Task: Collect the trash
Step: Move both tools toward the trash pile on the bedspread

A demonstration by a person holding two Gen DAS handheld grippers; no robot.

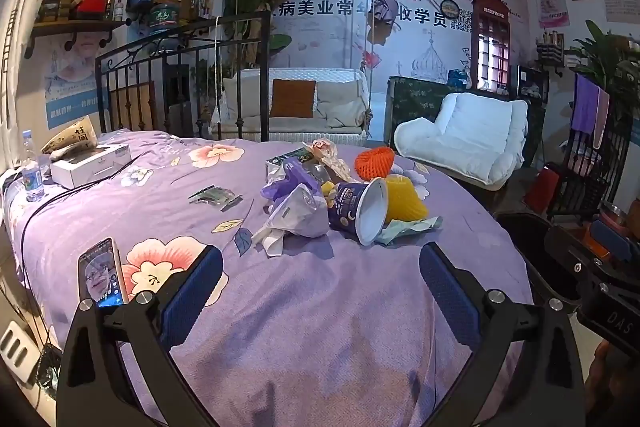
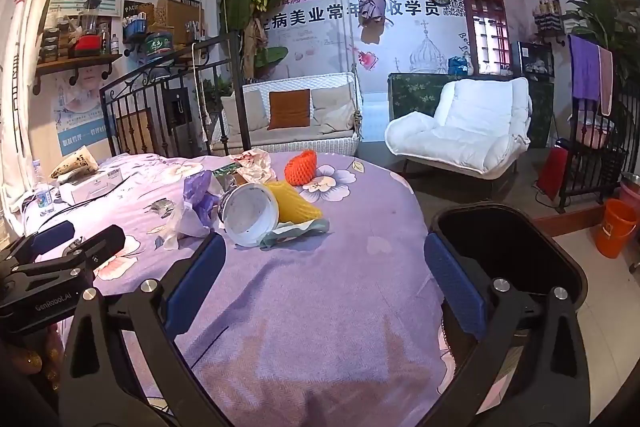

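Note:
A heap of trash lies mid-bed on the purple floral bedspread (image 1: pixel 304 327). In it are a tipped dark-blue paper cup (image 1: pixel 358 207) (image 2: pixel 250 213), a yellow foam fruit net (image 1: pixel 404 199) (image 2: pixel 294 205), an orange foam net (image 1: pixel 374 163) (image 2: pixel 302 167), a grey-white plastic bag (image 1: pixel 298 215) (image 2: pixel 188 223), purple wrapping (image 1: pixel 288 179) (image 2: pixel 198 187) and crumpled wrappers (image 1: pixel 332 155) (image 2: pixel 254 163). My left gripper (image 1: pixel 320 259) stands open short of the heap, nothing between its blue pads. My right gripper (image 2: pixel 324 251) is open too, nearer the bed's right edge. A black bin (image 2: pixel 508 251) (image 1: pixel 532 251) stands just beside that edge.
A phone (image 1: pixel 102 271) lies by my left finger. A white box (image 1: pixel 90 163), a water bottle (image 1: pixel 32 171) and a cable sit at the bed's left. Behind are an iron bed frame (image 1: pixel 180 75), a swing sofa, a white chair (image 2: pixel 460 127) and an orange bucket (image 2: pixel 614 227).

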